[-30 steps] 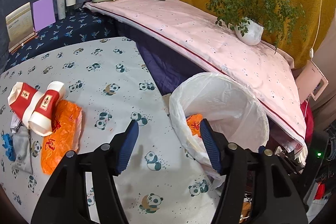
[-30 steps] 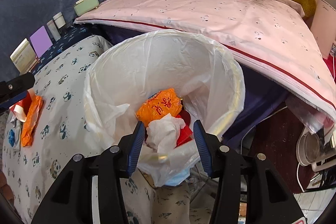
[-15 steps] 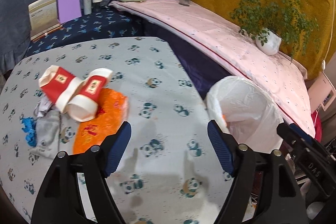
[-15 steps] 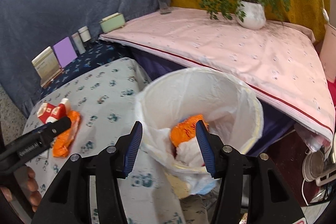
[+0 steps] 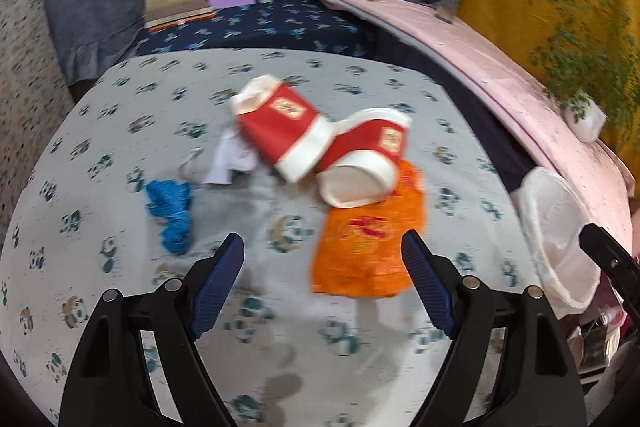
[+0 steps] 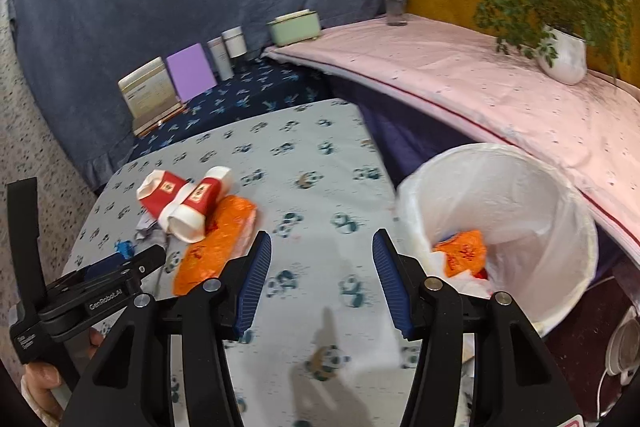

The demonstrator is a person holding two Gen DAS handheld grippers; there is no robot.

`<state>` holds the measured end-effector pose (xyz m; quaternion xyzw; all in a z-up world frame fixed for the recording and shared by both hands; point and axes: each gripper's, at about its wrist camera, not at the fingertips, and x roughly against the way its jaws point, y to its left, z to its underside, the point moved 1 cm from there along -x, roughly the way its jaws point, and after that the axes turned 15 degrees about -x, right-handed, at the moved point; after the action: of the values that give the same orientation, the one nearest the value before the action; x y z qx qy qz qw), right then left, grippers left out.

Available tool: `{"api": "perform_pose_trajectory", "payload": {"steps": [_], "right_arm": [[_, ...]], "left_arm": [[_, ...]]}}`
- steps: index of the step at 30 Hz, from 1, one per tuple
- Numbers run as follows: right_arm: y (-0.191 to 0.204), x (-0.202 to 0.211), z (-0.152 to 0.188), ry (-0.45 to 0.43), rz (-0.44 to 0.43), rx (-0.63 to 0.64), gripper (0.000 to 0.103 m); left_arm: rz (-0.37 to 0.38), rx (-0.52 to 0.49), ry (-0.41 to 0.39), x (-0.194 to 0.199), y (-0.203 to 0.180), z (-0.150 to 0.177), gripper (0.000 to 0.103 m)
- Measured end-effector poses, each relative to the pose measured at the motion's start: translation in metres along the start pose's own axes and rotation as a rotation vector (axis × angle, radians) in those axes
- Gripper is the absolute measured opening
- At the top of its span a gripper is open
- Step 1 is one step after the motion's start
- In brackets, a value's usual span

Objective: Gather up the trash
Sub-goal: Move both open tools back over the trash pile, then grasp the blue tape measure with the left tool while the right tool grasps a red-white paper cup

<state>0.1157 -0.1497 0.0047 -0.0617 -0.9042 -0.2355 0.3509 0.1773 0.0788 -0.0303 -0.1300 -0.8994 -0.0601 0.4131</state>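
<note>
Your left gripper jaws opening, empty, over crinkly orange wrapper, two paper cups, right gripper jaws parted, empty.

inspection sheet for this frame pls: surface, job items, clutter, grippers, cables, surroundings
Surface: panda-print cloth covers the table.
Job's things: two red-and-white paper cups on their sides, orange wrapper, blue scrap, white scrap; lined bin at the table edge already holds trash.
Clutter: nothing seen beyond the trash.
Grippers: left gripper opening, empty, over the table; right gripper open, empty.
Cables: white cord, lower right.
Surroundings: potted plant, flower vase, green box, books.
</note>
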Motion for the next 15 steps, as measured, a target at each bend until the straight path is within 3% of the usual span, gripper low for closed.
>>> {"api": "perform_pose_trajectory", "payload": {"steps": [8,15], "right_arm": [[0.047,-0.029,0.012,0.054,-0.056,0.045,0.052],[0.083,-0.055,0.014,0.083,-0.083,0.088,0.052]], "left_arm": [[-0.061,0.084,0.032,-0.013,0.058,0.014,0.077],[-0.061,0.128,0.054,-0.027,0.083,0.016,0.077]]}}
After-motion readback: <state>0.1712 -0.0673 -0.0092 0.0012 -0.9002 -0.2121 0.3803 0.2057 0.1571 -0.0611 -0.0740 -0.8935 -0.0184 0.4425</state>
